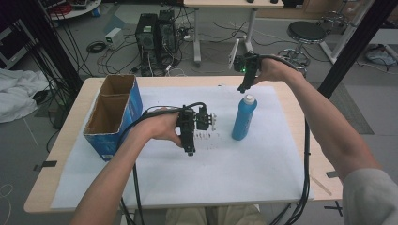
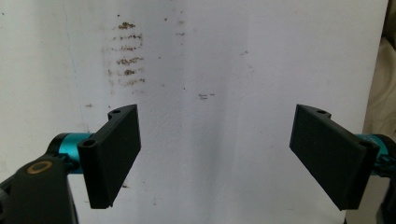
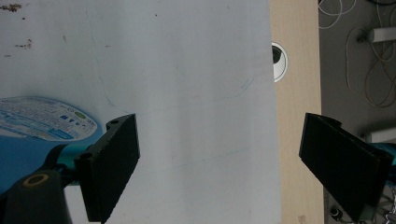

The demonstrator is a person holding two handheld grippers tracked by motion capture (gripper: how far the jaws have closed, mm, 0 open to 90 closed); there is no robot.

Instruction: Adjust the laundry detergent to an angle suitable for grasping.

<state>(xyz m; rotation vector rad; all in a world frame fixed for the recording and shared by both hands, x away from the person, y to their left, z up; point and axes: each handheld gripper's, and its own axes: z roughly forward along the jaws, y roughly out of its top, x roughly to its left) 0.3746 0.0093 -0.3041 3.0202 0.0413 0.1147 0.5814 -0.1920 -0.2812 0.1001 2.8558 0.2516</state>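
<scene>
Wooden table [image 1: 61, 140] under a white paper sheet [image 1: 234, 173], lab floor with cables behind. High view: upright blue plastic bottle with white cap [image 1: 244, 117], long axis vertical, directly below right hand-held gripper [image 1: 244, 86]; left hand-held gripper [image 1: 188, 149] farther off, beside open blue cardboard box [image 1: 115, 115]. Left gripper view: jaws wide, empty, over stained paper. Right gripper view: jaws wide, empty; bottle's glossy label [image 3: 42, 119] at left.

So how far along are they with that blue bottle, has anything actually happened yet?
Nothing looks done yet: the blue bottle stands upright on the white sheet, and the cardboard box beside it looks empty. In hand: the right gripper hangs just above the bottle's cap, jaws open. The left gripper points down at the sheet, open and empty. Grasping the bottle and moving it is probably still ahead.
</scene>
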